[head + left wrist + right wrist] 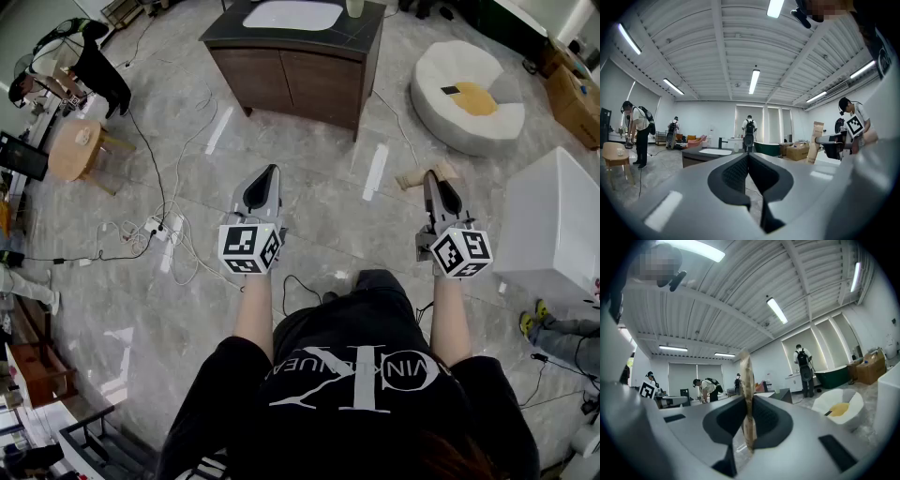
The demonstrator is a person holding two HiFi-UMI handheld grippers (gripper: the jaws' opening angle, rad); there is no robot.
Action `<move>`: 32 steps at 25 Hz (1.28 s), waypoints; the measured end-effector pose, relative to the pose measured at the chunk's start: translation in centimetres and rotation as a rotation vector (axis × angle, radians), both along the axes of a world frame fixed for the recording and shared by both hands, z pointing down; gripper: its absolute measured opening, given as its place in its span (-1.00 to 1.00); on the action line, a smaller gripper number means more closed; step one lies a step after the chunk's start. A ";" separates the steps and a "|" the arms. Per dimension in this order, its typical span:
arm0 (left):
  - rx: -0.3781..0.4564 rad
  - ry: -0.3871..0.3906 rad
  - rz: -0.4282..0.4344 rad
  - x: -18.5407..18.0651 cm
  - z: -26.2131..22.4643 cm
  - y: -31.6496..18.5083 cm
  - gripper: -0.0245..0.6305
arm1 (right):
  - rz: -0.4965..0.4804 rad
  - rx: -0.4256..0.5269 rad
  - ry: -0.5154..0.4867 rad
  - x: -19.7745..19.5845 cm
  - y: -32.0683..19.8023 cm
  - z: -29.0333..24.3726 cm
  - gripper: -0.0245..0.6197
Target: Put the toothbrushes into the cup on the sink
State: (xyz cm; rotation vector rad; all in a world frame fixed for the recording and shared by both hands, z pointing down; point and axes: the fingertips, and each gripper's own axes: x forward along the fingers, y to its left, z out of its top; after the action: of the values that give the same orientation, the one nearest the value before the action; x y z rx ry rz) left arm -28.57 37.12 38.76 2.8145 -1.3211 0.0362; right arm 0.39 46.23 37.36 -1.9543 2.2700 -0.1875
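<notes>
Cup (354,7) on sink surface (223,34) across grey floor (319,178); left tongs (271,172), right tongs (437,178) closed, empty; gripper views alone show person (749,133) beyond.

The head camera is looking steeply down from overhead. Both gripper cameras are riding low and facing level toward the far side, and all three are sharing the far sink cabinet (295,70).

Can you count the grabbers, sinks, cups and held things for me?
Grippers: 2 (left gripper, shut and empty; right gripper)
Sink: 1
Cup: 1, beside the basin
Beige packet: 1, pinched in the right gripper
Total: 5
</notes>
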 end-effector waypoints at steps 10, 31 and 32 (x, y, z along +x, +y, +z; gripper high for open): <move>-0.019 0.023 -0.029 -2.0 0.7 -0.2 -0.89 | -0.011 -0.008 0.005 -1.4 -0.1 0.4 -0.78; -0.106 0.029 -0.060 -1.8 3.5 -5.5 -0.89 | 0.003 -0.049 -0.051 0.6 -5.6 1.7 -0.78; -0.114 0.033 -0.068 -1.7 3.8 -6.4 -0.89 | 0.002 -0.055 -0.052 0.9 -6.4 2.0 -0.78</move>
State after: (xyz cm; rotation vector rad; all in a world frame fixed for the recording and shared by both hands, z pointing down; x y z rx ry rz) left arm -30.32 30.69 42.55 2.6630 -1.3616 0.0608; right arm 1.28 39.81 39.33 -1.9544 2.2534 -0.2999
